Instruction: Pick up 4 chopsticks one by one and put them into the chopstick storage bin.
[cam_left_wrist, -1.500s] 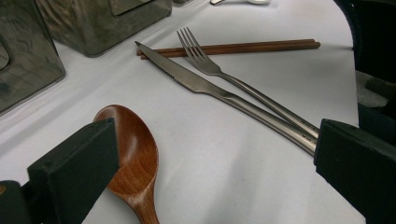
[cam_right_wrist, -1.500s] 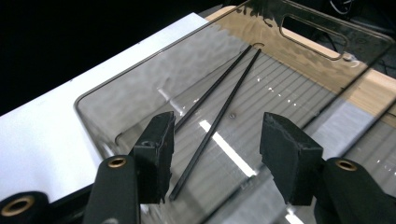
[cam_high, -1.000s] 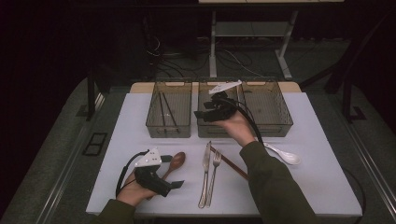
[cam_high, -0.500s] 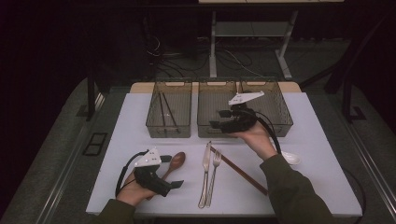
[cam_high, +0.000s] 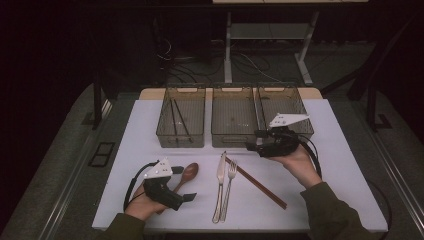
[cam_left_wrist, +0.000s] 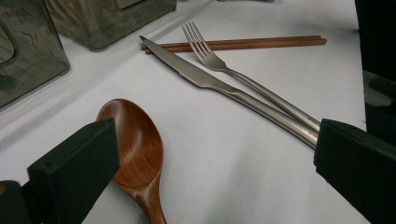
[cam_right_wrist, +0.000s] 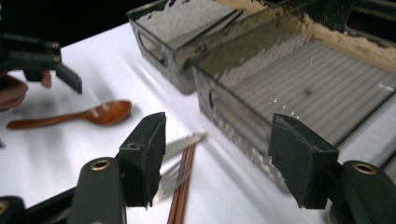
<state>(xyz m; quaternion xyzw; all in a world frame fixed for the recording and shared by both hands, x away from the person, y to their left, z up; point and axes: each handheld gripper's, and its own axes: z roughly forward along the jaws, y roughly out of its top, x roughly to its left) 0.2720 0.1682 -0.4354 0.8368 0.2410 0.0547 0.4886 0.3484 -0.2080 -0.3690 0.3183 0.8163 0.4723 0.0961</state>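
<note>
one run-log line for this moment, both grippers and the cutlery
left hand-held gripper: open beside wooden spoon | right hand-held gripper: open, empty, over chopsticks | knife, fork: on table

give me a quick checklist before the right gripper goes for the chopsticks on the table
1. Right gripper empty: ok, nothing between its jaws.
2. Its jaws stand open wide enough for the chopsticks: ok, they gape in the right gripper view.
3. Chopsticks lie together as a pair: ok, side by side on the table.
4. Chopsticks free of other cutlery: not ok, their far end lies by the knife tip and the fork tines; whether they touch, cannot tell.
5. Left gripper out of the way: ok, it sits by the wooden spoon, off to the left.
6. Middle bin ready to take things: ok, it looks empty.
</note>
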